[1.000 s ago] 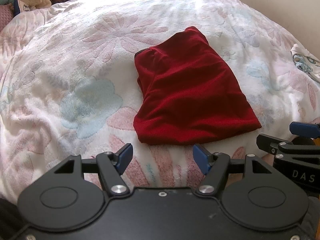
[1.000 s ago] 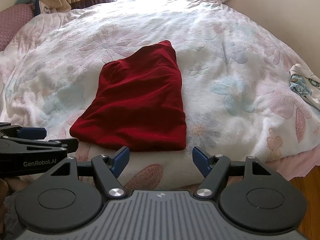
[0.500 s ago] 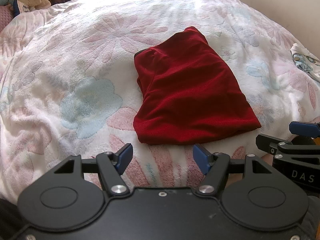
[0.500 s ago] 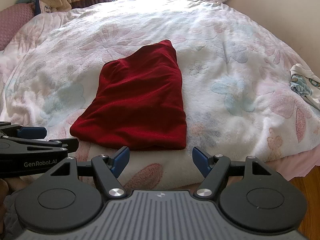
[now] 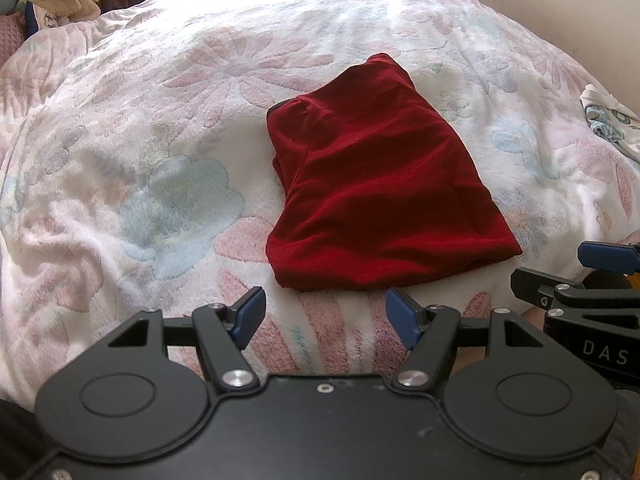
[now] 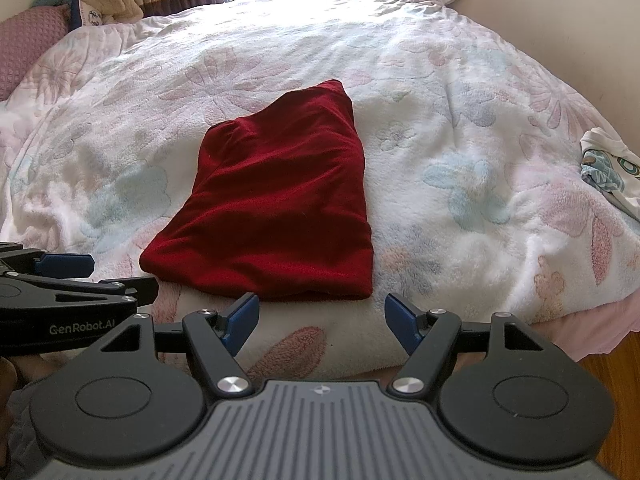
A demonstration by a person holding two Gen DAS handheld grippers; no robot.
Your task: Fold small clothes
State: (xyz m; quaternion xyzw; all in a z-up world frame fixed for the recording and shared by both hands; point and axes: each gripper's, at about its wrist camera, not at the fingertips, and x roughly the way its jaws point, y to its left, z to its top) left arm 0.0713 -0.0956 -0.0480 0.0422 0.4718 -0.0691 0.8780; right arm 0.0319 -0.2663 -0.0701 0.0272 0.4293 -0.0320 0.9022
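Red folded garment (image 5: 380, 192) lies on the bed (image 5: 160, 120) just ahead of left claw (image 5: 324, 316) and right claw (image 6: 322, 318); both released, empty.

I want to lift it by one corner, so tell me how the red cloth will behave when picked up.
The red cloth will probably droop: it lies in soft folds and wrinkles. It looks light, barely denting the blanket. Its layers may fall open, since it seems folded over.

Velvety matt red garment (image 5: 380, 196), fluffy floral fleece blanket (image 5: 160, 128), matt black plastic tool (image 6: 320, 316), blue pads (image 6: 240, 316)
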